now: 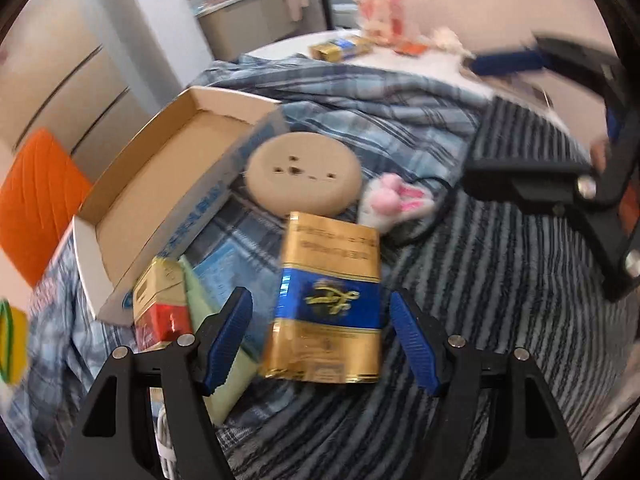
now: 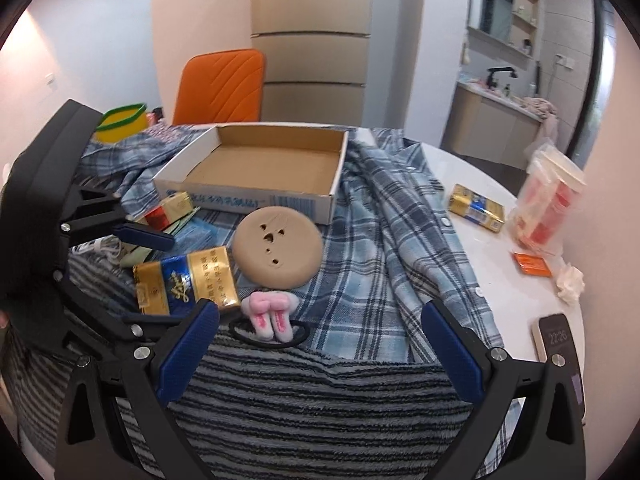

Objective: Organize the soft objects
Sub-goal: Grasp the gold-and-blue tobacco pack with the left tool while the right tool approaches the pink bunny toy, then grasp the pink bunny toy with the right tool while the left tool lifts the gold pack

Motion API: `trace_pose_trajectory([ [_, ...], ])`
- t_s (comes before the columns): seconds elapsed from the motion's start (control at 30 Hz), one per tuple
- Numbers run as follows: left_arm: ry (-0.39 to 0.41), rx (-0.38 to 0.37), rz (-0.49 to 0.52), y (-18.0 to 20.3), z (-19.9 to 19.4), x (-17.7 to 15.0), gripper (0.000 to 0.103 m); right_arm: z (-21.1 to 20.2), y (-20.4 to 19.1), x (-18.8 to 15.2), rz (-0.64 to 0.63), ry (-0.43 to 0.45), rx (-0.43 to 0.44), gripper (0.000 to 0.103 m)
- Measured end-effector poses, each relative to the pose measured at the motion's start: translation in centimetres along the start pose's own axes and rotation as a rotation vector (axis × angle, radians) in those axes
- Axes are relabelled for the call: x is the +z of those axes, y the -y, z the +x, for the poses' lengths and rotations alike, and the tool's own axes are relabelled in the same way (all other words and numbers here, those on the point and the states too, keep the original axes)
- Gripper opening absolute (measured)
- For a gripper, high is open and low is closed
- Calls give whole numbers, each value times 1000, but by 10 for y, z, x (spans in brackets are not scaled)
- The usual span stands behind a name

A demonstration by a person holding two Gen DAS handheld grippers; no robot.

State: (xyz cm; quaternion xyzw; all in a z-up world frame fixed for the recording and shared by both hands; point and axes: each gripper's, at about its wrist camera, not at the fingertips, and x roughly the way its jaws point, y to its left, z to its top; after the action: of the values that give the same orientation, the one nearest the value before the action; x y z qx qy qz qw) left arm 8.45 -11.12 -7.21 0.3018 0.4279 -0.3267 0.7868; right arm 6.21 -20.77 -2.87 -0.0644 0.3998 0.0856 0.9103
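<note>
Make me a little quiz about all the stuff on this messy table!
1. True or false: the cardboard box has things inside it.
2. Which thing lies right beside the round tan cushion? A) the phone B) the pink bunny toy C) the yellow cup
3. Fill in: the left gripper is open, with the gold and ____ packet between its fingers.

Key:
1. False: only its bare bottom shows.
2. B: the pink bunny toy lies at the cushion's near edge, while the phone and the yellow cup sit far off.
3. Blue.
</note>
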Motion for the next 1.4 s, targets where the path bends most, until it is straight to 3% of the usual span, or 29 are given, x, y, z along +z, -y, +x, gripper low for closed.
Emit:
trace_pose_trajectory([
  [0.1, -14, 54, 74, 12, 4, 2, 70, 5, -2, 1, -20, -20, -2, 103],
  [0.23, -26, 61, 50, 7, 8, 5, 69, 10, -5, 1, -38, -27, 2, 103],
  [0.27, -23, 57, 40, 6, 7, 4, 57, 11, -6, 1, -39, -30, 6, 103],
  [0.33, -19, 64, 26, 5, 7, 4, 51, 13, -6, 1, -38, -30, 7, 103],
  [0.53, 88, 82, -80, 2, -17, -9, 50, 16, -8, 3, -36, -28, 13, 103],
  [0.67, 206, 207, -220, -7, -41, -22, 50, 18, -15, 7, -57, -24, 17, 103],
  [0.87, 377, 317, -398, -21, -69, -46, 50, 27, -27, 13, -73, -28, 15, 103],
  [1.0, 428, 394, -473, -28, -77, -57, 50, 40, -28, 13, -67, -65, 11, 102],
  [1.13, 429, 423, -529, -37, -76, -63, 51, 51, -28, 10, -52, -107, 24, 90],
  [1.3, 421, 439, -531, -35, -75, -66, 51, 66, -26, 7, -30, -162, 92, 77],
  [1.4, 428, 441, -520, -33, -76, -68, 51, 74, -24, 5, -21, -190, 97, 75],
])
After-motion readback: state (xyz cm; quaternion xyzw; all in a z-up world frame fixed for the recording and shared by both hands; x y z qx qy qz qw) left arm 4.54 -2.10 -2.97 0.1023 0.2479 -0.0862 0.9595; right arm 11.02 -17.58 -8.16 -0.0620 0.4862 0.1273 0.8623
